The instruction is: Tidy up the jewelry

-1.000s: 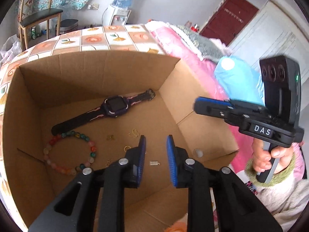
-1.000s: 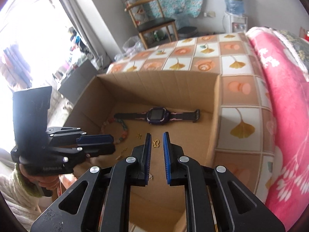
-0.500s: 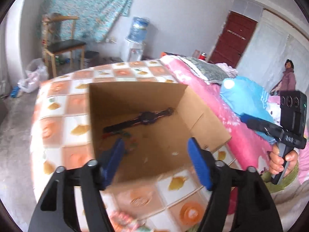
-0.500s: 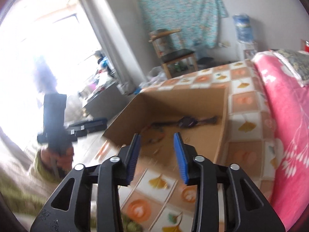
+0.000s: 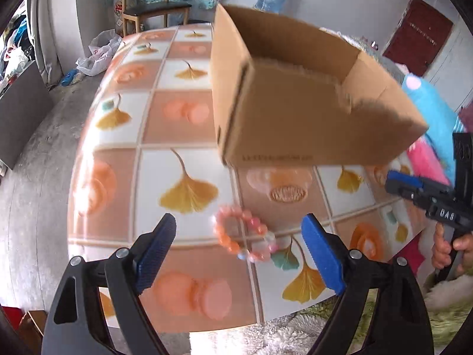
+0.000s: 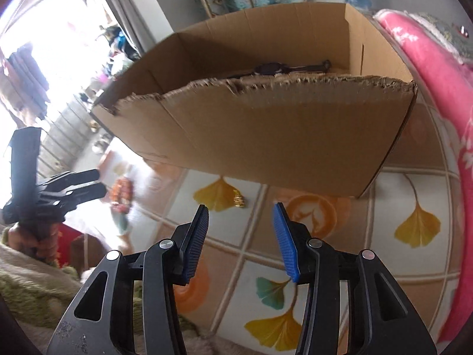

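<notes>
Bracelet (image 5: 244, 236) of pink beads lies on the tablecloth (image 5: 183, 118) between your left gripper's (image 5: 241, 254) wide-spread fingers, at 6 o'clock from the cardboard box (image 5: 295, 112). Your right gripper (image 6: 241, 238) gapes empty; a gold trinket (image 6: 239, 201) sits at its 12 o'clock.

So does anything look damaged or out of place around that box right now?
Yes. The brown cardboard box has a ragged, torn near rim. A pink and orange beaded bracelet and a small gold trinket lie on the ginkgo-patterned tablecloth outside the box, while a dark wristwatch is inside.
</notes>
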A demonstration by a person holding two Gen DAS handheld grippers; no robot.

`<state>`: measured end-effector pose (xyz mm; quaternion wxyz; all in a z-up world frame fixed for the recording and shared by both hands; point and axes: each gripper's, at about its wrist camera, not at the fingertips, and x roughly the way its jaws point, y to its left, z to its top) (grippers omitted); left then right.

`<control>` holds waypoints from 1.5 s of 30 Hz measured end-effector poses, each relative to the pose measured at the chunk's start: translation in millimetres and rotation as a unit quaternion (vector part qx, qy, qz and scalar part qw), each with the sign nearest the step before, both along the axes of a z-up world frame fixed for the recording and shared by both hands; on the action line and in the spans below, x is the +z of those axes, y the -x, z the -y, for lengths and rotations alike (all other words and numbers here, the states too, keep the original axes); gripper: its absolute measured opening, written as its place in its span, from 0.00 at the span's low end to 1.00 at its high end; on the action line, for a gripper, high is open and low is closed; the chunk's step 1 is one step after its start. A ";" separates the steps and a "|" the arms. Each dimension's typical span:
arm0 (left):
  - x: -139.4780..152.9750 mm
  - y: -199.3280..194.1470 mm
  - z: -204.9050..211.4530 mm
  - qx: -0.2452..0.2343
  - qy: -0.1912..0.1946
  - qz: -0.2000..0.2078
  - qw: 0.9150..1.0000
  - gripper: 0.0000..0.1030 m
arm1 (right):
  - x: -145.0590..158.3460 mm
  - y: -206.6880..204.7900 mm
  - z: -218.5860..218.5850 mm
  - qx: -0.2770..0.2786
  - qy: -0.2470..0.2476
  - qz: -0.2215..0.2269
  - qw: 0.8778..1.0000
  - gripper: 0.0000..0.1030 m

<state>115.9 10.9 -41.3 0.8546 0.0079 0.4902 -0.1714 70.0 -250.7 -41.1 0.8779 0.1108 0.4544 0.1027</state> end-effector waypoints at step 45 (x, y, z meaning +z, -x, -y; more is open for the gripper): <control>-23.8 19.9 39.7 -0.078 -0.026 0.037 0.996 0.11 | -19.2 -14.1 -30.4 0.027 0.067 0.029 0.997 0.11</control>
